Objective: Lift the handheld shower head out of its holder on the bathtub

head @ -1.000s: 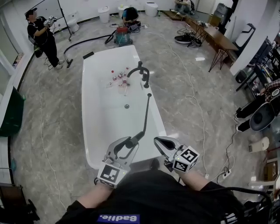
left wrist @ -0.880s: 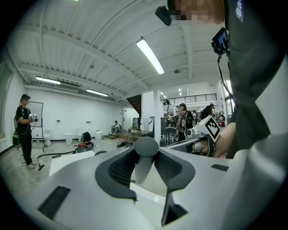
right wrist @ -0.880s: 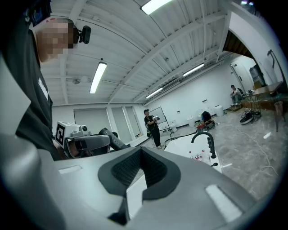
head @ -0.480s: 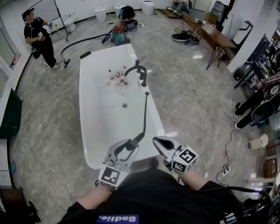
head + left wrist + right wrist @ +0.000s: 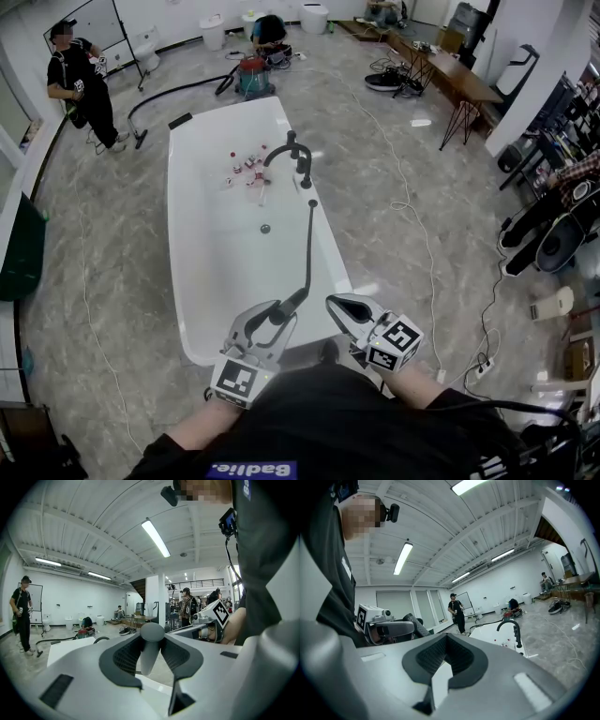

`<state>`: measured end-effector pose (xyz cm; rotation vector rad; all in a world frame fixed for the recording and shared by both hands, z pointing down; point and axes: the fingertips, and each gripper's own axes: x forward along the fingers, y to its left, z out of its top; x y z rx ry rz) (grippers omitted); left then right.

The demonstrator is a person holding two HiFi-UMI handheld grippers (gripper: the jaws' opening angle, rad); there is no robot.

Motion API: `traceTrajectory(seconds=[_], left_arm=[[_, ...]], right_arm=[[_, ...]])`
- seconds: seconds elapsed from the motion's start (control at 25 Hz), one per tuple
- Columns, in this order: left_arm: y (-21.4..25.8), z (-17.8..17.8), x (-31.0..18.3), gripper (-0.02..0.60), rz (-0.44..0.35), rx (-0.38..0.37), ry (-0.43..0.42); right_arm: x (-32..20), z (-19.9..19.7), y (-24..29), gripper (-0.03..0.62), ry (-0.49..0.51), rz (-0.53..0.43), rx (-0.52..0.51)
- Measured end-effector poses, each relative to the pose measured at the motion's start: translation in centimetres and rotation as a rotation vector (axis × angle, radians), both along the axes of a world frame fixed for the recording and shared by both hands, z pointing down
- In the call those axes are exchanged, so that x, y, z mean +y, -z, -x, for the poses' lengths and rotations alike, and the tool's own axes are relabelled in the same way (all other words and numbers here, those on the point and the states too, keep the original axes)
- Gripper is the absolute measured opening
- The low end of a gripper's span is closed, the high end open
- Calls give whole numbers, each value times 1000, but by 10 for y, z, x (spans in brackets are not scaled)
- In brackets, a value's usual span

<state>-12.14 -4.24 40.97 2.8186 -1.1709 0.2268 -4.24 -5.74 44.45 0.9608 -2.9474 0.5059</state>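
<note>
By this point the lift looked as good as done: the shower head [image 5: 284, 304] was no longer anywhere near the faucet [image 5: 298, 155] on the far side of the bathtub [image 5: 183, 281]. It was up at the near end of the tub, close to your body, in your left gripper [image 5: 272, 315]. Its dark hose [image 5: 310, 248] trailed back in a long line to a fitting on the tub's right rim just this side of the faucet (I took that spot for the holder, though it was too small to be sure). In the left gripper view the grey, round-ended handle stood straight up between the two ribbed pads, and both pads pressed against its sides, so you were pinching it firmly, not merely bracketing it. Your right gripper [image 5: 336, 305] hung just beside the left one, above the tub's near rim. Its jaws were pressed together with nothing between them, and only a sliver of white tub showed behind the pads in its own view. Judging from this, what remained was small: keep the handle clear of the tub and mind the hose, which could tug back on your grip if it went taut.
</note>
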Motion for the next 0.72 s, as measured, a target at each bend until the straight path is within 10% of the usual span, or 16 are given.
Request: traceTrajectory(seconds=[0.72], left_arm=[[-2, -2, 1, 133, -4, 7, 1]], right_arm=[[1, -3, -1, -8, -3, 7, -3]])
